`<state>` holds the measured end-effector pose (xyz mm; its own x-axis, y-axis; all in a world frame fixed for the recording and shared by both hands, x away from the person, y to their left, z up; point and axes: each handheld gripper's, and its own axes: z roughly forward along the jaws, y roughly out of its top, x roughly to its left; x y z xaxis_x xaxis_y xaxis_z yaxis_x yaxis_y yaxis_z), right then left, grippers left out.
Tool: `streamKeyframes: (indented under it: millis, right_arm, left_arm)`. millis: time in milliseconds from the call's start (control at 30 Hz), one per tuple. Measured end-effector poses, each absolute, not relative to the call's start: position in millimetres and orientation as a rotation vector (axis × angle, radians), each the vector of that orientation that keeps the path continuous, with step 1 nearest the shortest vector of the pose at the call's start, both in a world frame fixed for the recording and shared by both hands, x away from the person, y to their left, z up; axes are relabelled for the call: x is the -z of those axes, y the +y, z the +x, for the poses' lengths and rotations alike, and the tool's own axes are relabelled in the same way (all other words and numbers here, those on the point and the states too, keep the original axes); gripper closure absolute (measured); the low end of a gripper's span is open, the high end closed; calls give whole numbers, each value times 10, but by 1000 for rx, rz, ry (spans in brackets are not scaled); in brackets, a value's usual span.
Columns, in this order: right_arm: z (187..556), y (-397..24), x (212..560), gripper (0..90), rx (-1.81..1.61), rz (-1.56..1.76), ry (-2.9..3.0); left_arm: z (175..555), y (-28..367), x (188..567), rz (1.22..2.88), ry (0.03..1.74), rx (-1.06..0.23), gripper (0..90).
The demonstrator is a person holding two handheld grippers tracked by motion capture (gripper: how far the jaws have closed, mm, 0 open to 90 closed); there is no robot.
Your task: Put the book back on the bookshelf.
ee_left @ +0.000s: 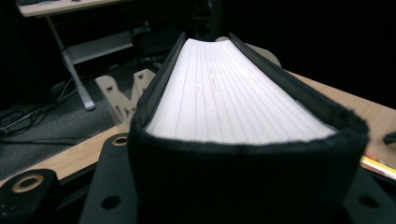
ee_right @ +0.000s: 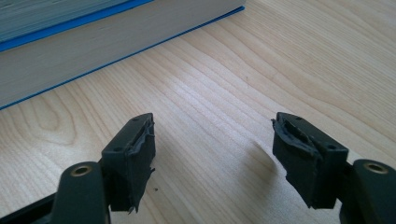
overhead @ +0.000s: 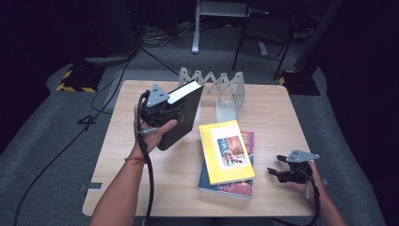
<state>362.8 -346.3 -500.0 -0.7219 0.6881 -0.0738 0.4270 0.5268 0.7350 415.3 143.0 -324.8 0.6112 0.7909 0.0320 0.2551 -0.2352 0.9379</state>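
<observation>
One black book point(overhead: 181, 115) is pinched in my left jaws point(overhead: 162, 110), held up over the bench's point(overhead: 141, 188) far left. I should keep it upright and slide it between the grey rack's point(overhead: 221, 89) dividers. My right jaws point(ee_right: 212, 154) rest spread, empty, near right.

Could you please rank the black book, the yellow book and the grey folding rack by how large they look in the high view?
1. Yellow book.
2. Black book, held raised and partly hidden by the left tongs, so unsure.
3. Grey folding rack, farthest away.
</observation>
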Motion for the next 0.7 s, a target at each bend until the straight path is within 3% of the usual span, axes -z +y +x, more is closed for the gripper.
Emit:
streamKeyframes:
  millis: [700]
  right_arm:
    - [3634, -3494, 5019, 296, -1051, 930, 2413]
  left_arm:
    - [4841, 1131, 3442, 1786, 1032, -695, 523]
